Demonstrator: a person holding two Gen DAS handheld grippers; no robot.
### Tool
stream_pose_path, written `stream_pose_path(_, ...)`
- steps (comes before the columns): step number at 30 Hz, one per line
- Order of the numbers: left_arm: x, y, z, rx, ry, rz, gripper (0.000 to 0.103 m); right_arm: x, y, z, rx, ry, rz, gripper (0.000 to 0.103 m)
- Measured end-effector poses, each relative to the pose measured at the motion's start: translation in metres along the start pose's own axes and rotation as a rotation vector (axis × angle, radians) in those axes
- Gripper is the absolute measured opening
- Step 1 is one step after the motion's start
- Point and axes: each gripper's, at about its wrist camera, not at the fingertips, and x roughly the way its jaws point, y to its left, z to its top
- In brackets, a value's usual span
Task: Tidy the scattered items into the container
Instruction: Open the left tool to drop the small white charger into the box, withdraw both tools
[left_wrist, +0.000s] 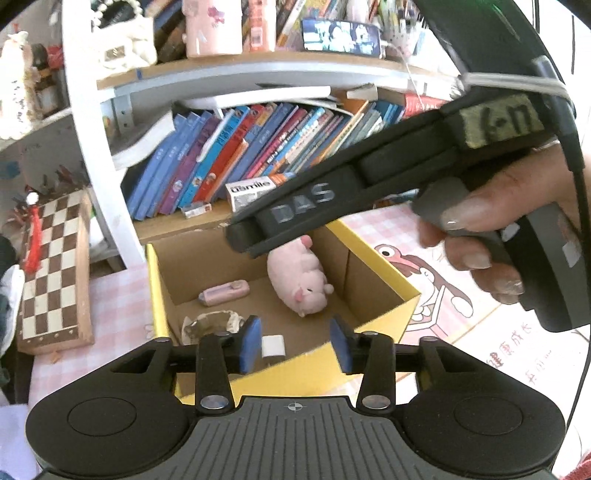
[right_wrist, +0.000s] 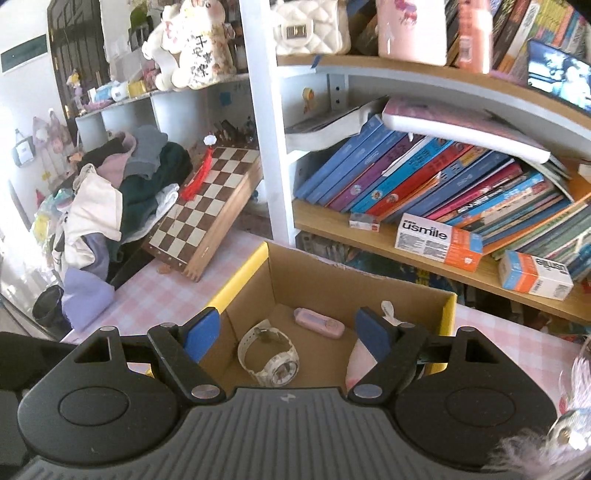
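Left gripper (left_wrist: 295, 345): jaws spread, empty, tilted down over the box (left_wrist: 373, 258).
Right gripper (right_wrist: 286, 334): jaws spread, empty, above the white watch (right_wrist: 269, 356).
Hand (left_wrist: 491, 236): wrapped around the right gripper's handle.

The box (right_wrist: 448, 306) stands on the bench (right_wrist: 173, 291) before the bookshelf (right_wrist: 369, 230), and in it lie a watch (right_wrist: 271, 356) toward its near-left corner, a small case (right_wrist: 319, 322) by its far wall and a plush pig (left_wrist: 301, 280) along its right wall. A chessboard (right_wrist: 203, 206) leans at the bench's far-left edge, left of the box, with a heap of clothes (right_wrist: 122, 192) behind it. On the shelf, two cartons (right_wrist: 437, 242) lie in front of the leaning books (right_wrist: 443, 177).
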Motion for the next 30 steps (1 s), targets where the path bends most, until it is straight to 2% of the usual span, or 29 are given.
stream_pose_path(11,-0.055,-0.005,-0.029,-0.01,-0.052,0.026,0.047,-0.063,0.016,-0.036,0.041,-0.062,-0.036,0.08)
stream_pose_path(13,-0.061,-0.004,-0.035,-0.012,-0.059,0.033,0.052,-0.073,0.018,-0.045,0.047,-0.067,-0.048,0.08)
stream_pose_path(17,-0.077,-0.003,-0.05,-0.032,-0.078,0.063,0.056,-0.092,0.02,-0.062,0.063,-0.077,-0.075,0.08)
stream_pose_path(25,-0.1,0.002,-0.076,-0.053,-0.092,0.105,0.063,-0.113,0.02,-0.1,0.111,-0.06,-0.136,0.08)
stream_pose_path(30,-0.103,0.008,-0.091,-0.095,-0.082,0.116,0.064,-0.124,0.022,-0.123,0.138,-0.049,-0.17,0.08)
